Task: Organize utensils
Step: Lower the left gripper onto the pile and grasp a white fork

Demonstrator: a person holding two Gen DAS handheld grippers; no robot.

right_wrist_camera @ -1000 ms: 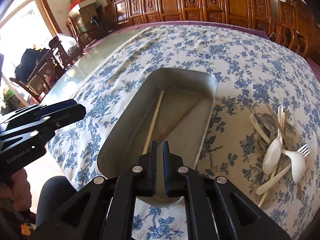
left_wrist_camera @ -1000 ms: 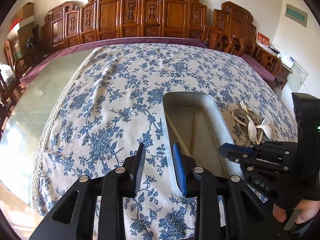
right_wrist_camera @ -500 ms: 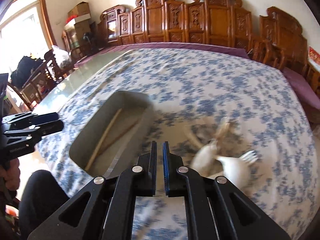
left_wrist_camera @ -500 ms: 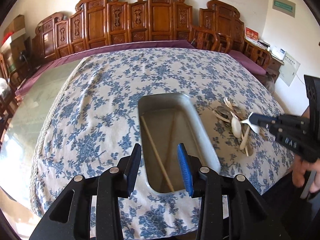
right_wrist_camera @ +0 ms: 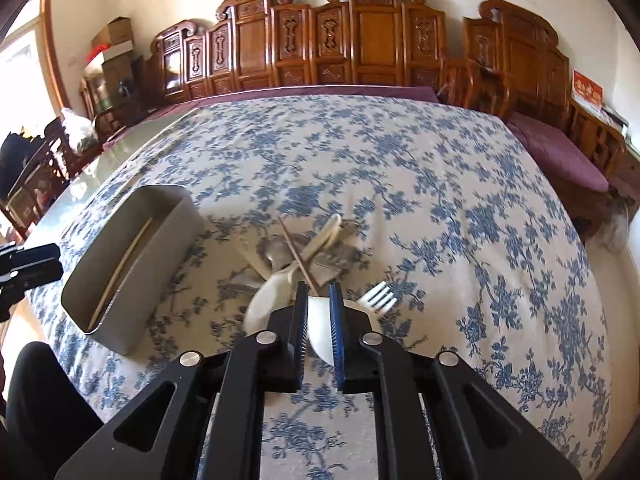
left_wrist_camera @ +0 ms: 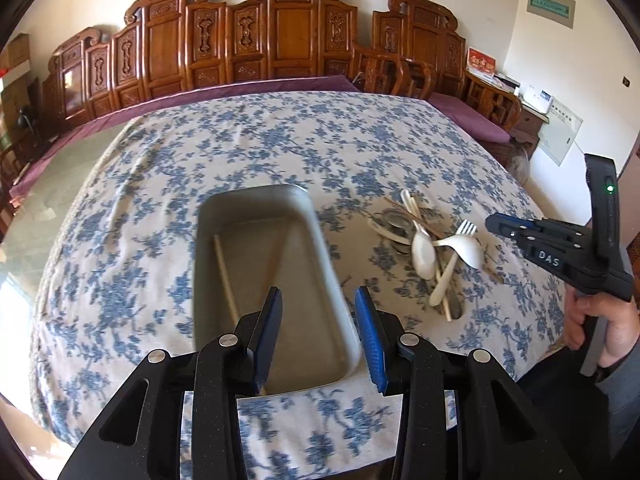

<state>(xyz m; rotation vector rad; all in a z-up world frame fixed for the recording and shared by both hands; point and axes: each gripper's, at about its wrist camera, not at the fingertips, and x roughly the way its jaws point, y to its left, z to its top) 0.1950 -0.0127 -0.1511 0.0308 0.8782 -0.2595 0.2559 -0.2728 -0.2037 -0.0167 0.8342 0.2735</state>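
In the right wrist view, the right gripper [right_wrist_camera: 319,300] fills the bottom centre of the frame, its 2 blue-lined jaws a narrow gap apart and holding nothing. Just past its tips lies a pile of utensils [right_wrist_camera: 304,256] in the middle of the frame: a white spoon [right_wrist_camera: 266,292] lower left of the tips, a white spoon bowl seen through the gap between the jaws, a white fork [right_wrist_camera: 378,298] just right of them, and a thin brown chopstick [right_wrist_camera: 298,254] slanting across the heap. Whether the jaws touch any of these cannot be told. To the left of the frame stands a grey rectangular tray [right_wrist_camera: 128,264] with a pale chopstick [right_wrist_camera: 120,270] lying inside it. In the left wrist view, the left gripper [left_wrist_camera: 319,302] sits at the bottom centre, jaws wide apart and holding nothing, poised over the near right corner of the tray [left_wrist_camera: 320,236], which holds 2 chopsticks [left_wrist_camera: 226,276] crossing toward the near end. The utensils [left_wrist_camera: 430,246] lie to the right of the tray, near it but apart. At the right edge of this frame the right gripper [left_wrist_camera: 496,224] points at the pile, held by a hand [left_wrist_camera: 600,324]. Everything rests on a blue flowered tablecloth [left_wrist_camera: 248,152], with carved wooden chairs [left_wrist_camera: 296,32] along the top of both frames.
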